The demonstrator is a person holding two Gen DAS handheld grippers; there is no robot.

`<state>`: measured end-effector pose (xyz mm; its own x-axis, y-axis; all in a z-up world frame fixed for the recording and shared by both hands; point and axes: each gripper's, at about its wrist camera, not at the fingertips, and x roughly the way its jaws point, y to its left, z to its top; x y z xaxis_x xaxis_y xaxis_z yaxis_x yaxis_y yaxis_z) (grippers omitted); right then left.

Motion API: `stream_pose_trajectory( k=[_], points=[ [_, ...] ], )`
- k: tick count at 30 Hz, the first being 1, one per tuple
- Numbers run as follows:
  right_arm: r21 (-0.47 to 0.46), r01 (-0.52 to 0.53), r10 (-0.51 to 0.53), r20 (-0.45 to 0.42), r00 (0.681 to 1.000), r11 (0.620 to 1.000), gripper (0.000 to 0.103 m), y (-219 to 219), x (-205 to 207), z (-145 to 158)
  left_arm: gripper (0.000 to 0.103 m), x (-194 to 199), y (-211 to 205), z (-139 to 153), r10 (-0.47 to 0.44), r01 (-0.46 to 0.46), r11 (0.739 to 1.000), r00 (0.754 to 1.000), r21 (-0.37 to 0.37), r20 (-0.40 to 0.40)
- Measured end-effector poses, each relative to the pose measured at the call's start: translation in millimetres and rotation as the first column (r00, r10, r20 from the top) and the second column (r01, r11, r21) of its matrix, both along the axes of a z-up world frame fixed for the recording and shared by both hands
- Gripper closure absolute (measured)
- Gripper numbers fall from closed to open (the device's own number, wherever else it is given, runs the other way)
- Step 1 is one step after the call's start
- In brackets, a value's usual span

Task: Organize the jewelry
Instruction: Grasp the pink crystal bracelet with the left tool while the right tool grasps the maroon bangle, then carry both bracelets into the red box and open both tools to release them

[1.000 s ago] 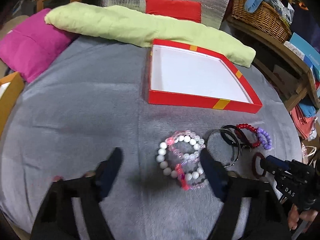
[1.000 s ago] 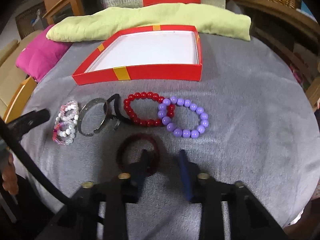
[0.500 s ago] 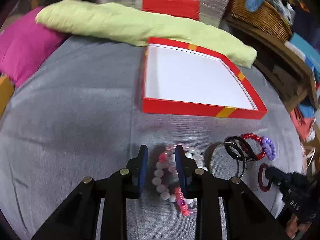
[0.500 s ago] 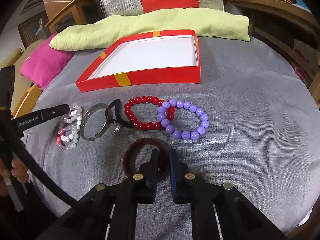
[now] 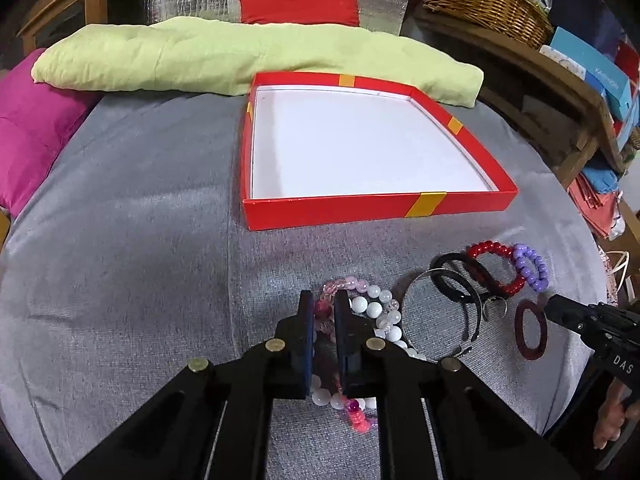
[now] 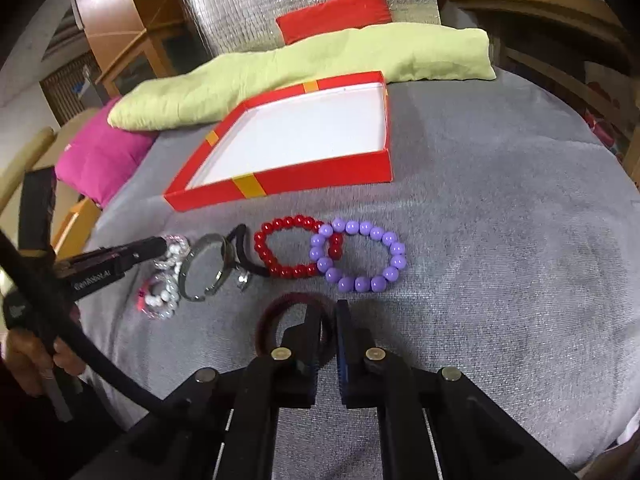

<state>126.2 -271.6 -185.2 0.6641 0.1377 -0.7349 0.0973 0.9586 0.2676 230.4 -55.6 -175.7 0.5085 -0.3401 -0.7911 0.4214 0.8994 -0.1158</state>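
My left gripper (image 5: 323,309) is shut on the pink bead bracelet (image 5: 325,312), which lies tangled with a white bead bracelet (image 5: 376,312) on the grey cloth. My right gripper (image 6: 329,318) is shut on the rim of the dark red bangle (image 6: 276,312), which also shows in the left wrist view (image 5: 530,334). A silver bangle (image 6: 204,266), a black ring (image 5: 454,276), a red bead bracelet (image 6: 292,246) and a purple bead bracelet (image 6: 360,256) lie in a row. The empty red box (image 5: 360,210) with a white floor stands behind them.
A green cushion (image 5: 224,60) lies behind the box, a pink cushion (image 5: 28,136) at the left. A wicker basket (image 5: 484,0) sits on a wooden shelf at the right. The grey cloth (image 5: 120,220) covers the round table.
Both grippers have closed: the left one from wide open onto the pink bead bracelet, the right one onto the dark red bangle's rim. Both moved slightly forward.
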Motion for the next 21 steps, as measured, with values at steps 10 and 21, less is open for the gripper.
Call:
stream_pose_trajectory(
  k=[10, 21],
  points=[
    [0.09, 0.043, -0.043, -0.007, 0.999, 0.995, 0.084, -14, 1, 1, 0.094, -8, 19, 28, 0.007, 0.003, 0.993, 0.996, -0.119, 0.084],
    [-0.184, -0.073, 0.067, -0.038, 0.997, 0.98, 0.098, 32, 6, -14, 0.094, -12, 24, 35, 0.013, 0.004, 0.992, 0.992, -0.129, 0.126]
  ],
)
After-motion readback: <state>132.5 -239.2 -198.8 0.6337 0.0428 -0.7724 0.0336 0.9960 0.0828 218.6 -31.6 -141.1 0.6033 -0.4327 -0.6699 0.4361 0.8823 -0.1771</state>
